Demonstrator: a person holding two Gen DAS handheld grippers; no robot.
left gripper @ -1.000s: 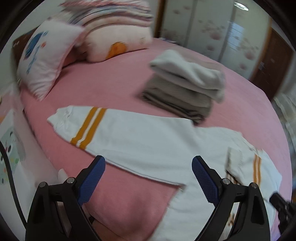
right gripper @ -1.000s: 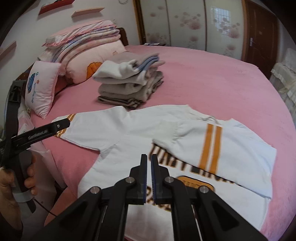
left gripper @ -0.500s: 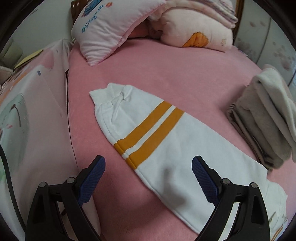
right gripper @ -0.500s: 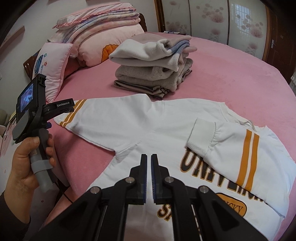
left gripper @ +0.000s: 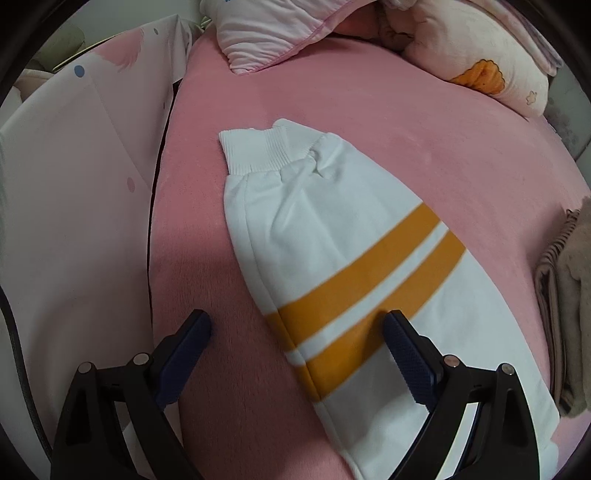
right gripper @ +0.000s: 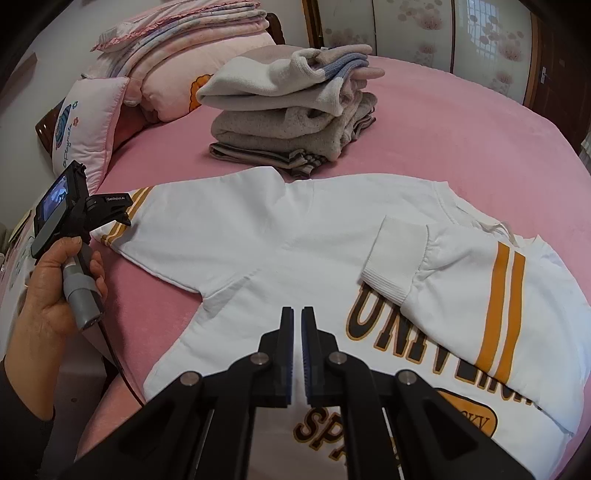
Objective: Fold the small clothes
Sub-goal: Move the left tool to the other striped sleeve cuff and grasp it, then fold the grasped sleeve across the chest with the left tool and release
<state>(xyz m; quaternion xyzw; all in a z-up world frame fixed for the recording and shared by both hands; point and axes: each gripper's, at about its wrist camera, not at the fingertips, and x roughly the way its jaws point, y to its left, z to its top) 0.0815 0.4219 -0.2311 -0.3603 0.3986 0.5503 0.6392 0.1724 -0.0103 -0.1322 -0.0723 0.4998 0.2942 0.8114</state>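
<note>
Bare pink bed cover (left gripper: pixel 362 110) lies open all around the outstretched white sleeve with two orange stripes (left gripper: pixel 332 258), with free room between its ribbed cuff and the pale pink pillow (left gripper: pixel 273 33) at the head. A stack of folded grey and cream clothes (right gripper: pixel 291 110) stands just beyond the white sweatshirt (right gripper: pixel 258 240), blocking passage there. Beyond it the bed is bare.

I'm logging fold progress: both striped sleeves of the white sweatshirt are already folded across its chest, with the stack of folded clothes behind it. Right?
Not quite. Only one sleeve is folded across the white sweatshirt. The other sleeve lies stretched out flat on the pink bed, as the left wrist view shows. The stack of folded clothes does sit behind it.
</note>
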